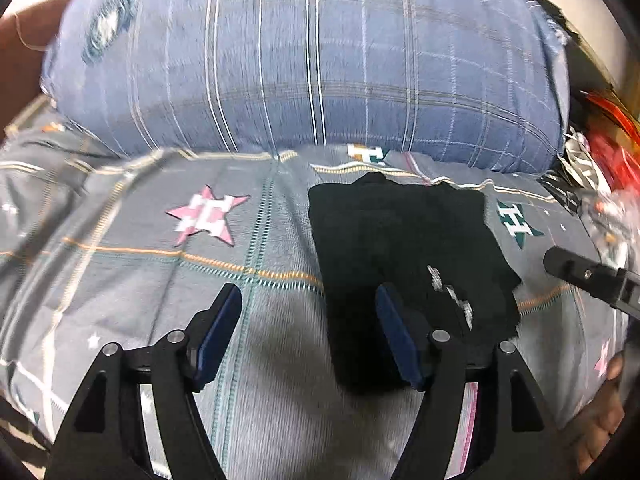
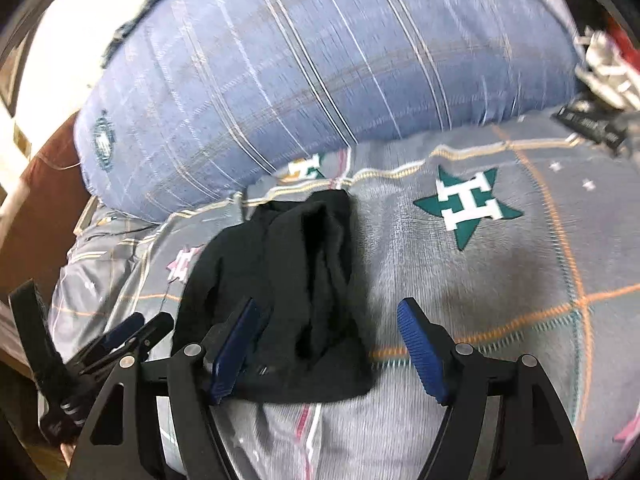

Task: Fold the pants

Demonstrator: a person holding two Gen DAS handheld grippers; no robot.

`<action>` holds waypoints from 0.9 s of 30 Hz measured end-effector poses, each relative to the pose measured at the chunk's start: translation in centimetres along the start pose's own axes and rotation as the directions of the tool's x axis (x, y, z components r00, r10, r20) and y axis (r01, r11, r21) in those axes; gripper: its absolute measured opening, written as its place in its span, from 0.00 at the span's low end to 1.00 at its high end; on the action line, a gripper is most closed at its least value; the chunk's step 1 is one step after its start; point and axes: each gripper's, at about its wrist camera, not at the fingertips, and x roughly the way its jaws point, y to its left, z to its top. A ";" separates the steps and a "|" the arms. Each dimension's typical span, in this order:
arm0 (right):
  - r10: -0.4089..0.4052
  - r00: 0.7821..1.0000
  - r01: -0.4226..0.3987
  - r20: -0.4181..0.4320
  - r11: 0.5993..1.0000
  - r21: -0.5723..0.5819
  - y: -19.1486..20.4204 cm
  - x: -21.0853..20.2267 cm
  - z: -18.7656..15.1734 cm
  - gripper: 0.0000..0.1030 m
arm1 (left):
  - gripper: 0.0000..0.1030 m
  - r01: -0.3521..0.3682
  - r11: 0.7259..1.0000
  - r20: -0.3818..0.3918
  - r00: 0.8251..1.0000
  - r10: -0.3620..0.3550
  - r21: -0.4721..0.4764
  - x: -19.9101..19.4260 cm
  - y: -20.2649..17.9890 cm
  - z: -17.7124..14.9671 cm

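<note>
The black pants [image 1: 404, 240] lie folded in a compact rectangle on the grey patterned bedspread [image 1: 160, 280]. My left gripper [image 1: 308, 300] is open and empty, hovering over the pants' left edge, its right finger above the fabric. In the right wrist view the pants [image 2: 288, 280] lie bunched with a few folds. My right gripper [image 2: 328, 312] is open and empty just over their near right edge. The right gripper's finger [image 1: 580, 274] shows at the far right of the left wrist view. The left gripper [image 2: 132, 336] shows at lower left of the right wrist view.
A large blue plaid pillow [image 1: 312, 60] lies across the bed behind the pants. Red and white clutter [image 1: 604, 160] sits at the right edge. A brown headboard [image 2: 36, 208] stands to the left.
</note>
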 end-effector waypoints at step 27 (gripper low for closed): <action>-0.032 0.972 0.070 0.234 0.985 -0.155 5.5 -8.7 -7.8 0.81 | 0.80 -0.171 0.985 0.177 0.969 0.173 -0.029 -7.3 0.7 -6.2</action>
